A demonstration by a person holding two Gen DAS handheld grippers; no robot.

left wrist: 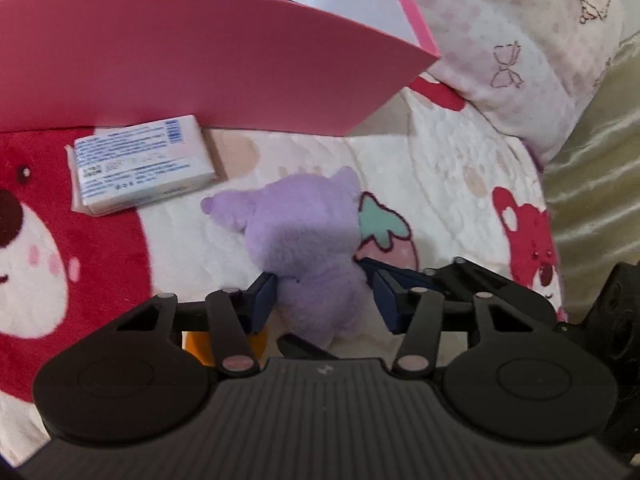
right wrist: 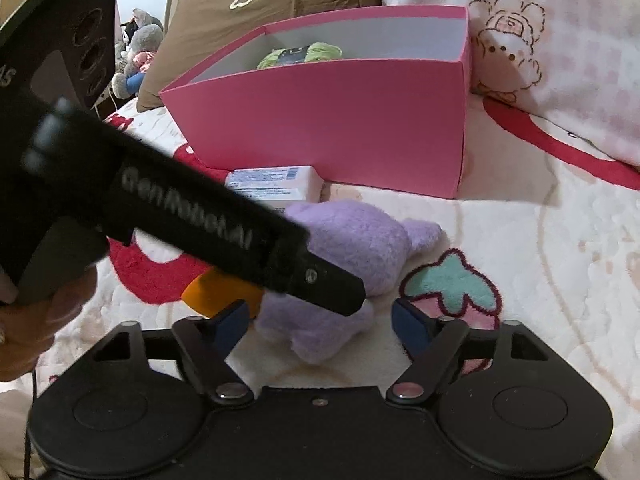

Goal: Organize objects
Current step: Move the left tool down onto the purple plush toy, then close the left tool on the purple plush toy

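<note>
My left gripper [left wrist: 324, 292] clenches the purple plush [left wrist: 308, 236]; right gripper [right wrist: 324, 320] brackets it unclenched, risking collision.

A fleecy blanket [left wrist: 440, 168] printed with red bears and strawberries covers the bed. At two o'clock lies a pale pink checked pillow [right wrist: 560, 60]; at eleven, a brown cushion [right wrist: 240, 12], grey soft toys [right wrist: 140, 40] beyond.
</note>
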